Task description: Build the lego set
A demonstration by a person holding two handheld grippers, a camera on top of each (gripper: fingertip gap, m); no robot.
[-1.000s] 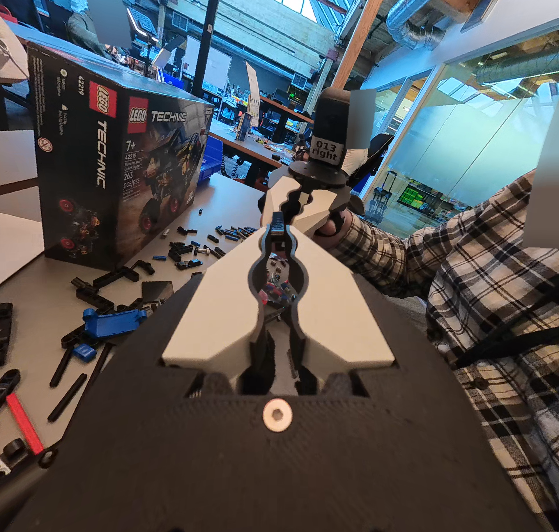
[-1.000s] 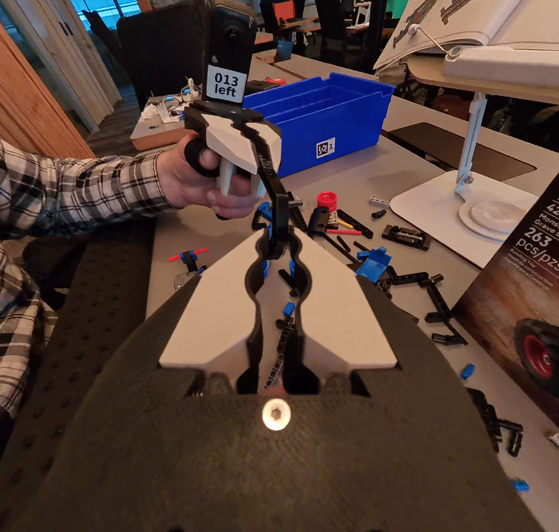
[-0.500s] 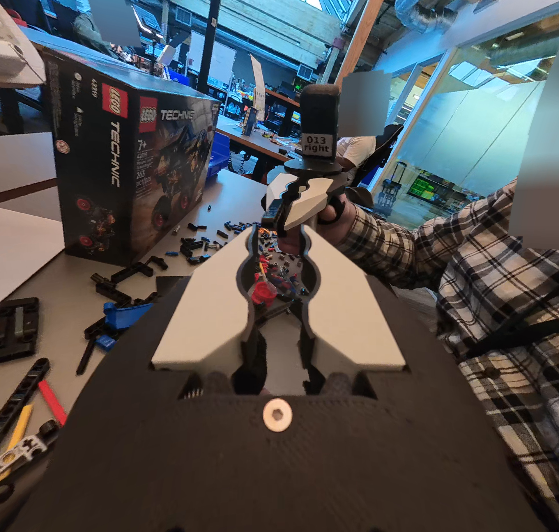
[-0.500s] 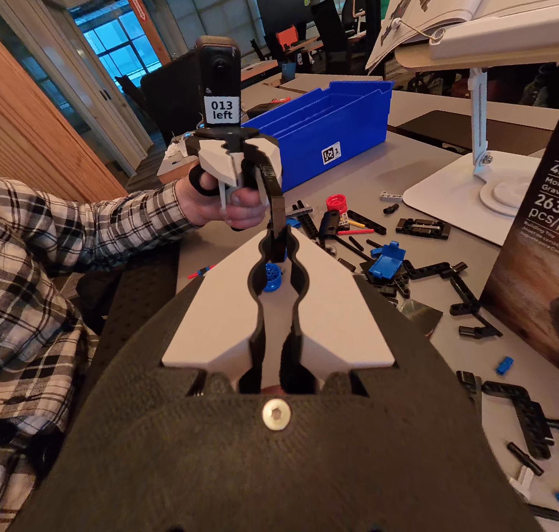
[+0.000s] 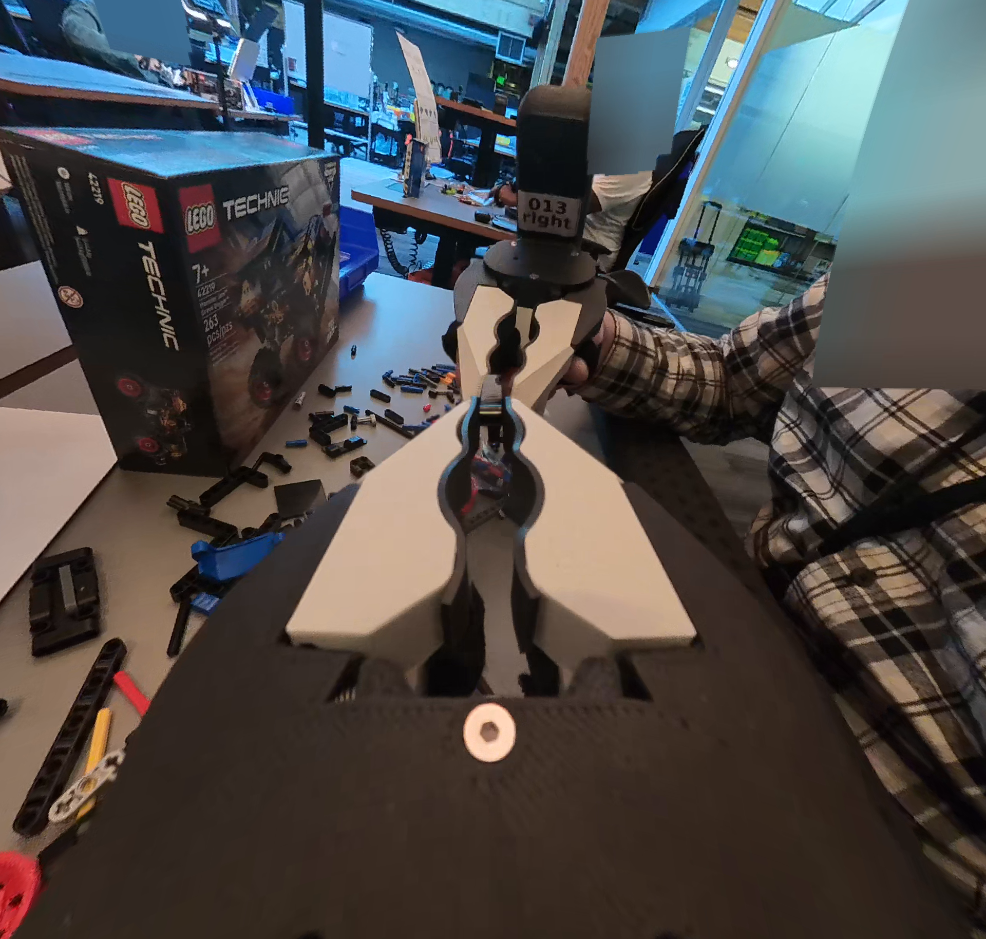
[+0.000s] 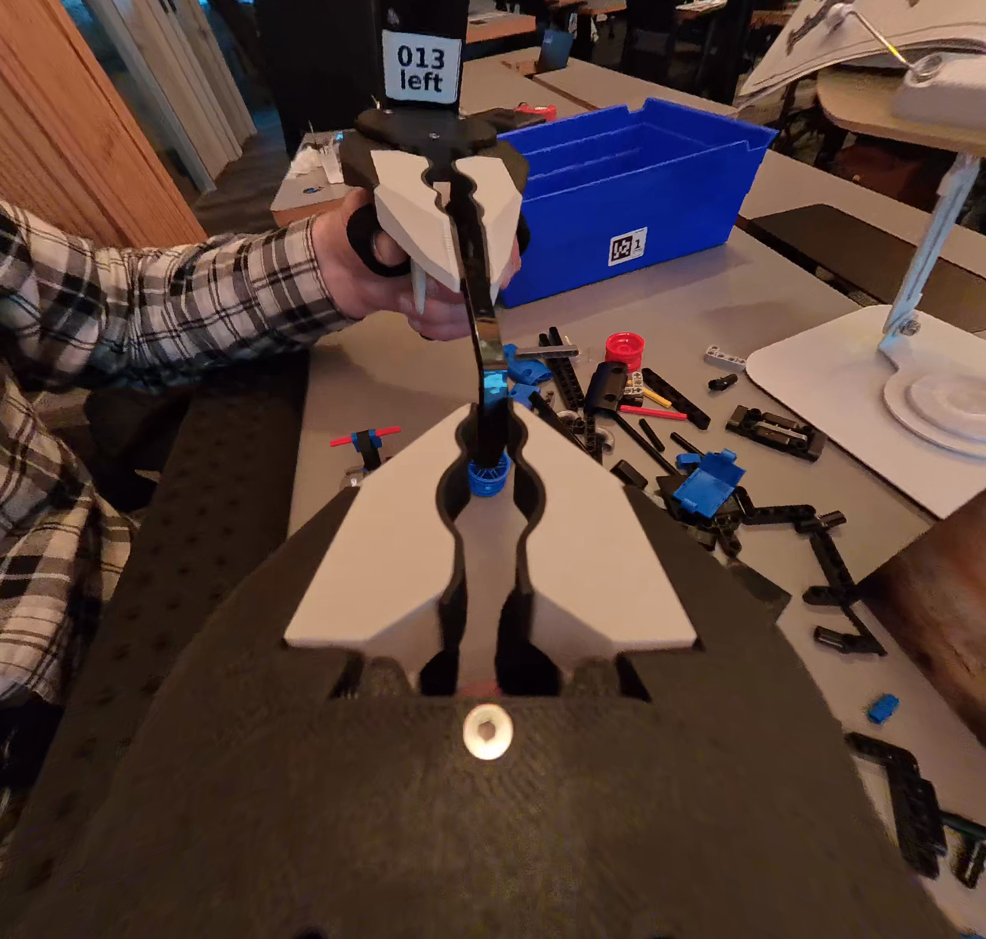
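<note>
A long black lego beam (image 6: pixel 483 294) spans between my two grippers, above the grey table (image 6: pixel 693 299). My left gripper (image 5: pixel 491 406) is shut on one end of the beam (image 5: pixel 491 400). It also shows in the right wrist view (image 6: pixel 467 278), facing me. My right gripper (image 6: pixel 490 422) is shut on the other end. It shows farther off in the left wrist view (image 5: pixel 504 374). A blue piece (image 6: pixel 493 386) sits on the beam. A blue round piece (image 6: pixel 486 478) shows at the beam's near end; I cannot tell if it is joined.
The lego box (image 5: pixel 176 294) stands left. A blue bin (image 6: pixel 640 198) stands behind. A white stand (image 6: pixel 853 379) bearing the open booklet (image 6: pixel 875 22) is at right. Loose black beams, a red wheel (image 6: pixel 624 350) and a blue panel (image 6: pixel 707 486) litter the table. Plaid sleeves flank both views. The tips of one gripper are about 5 cm away from the tips of the other. From the right gripper's tips to the blue panel (image 6: pixel 707 486) is close to 15 cm. The left camera catches it too, in the left wrist view (image 5: pixel 237 561).
Half a second ago my left jaws stood wider apart; now they are closed on the beam's end again. Both grippers have drawn closer together and sit lower over the table.
</note>
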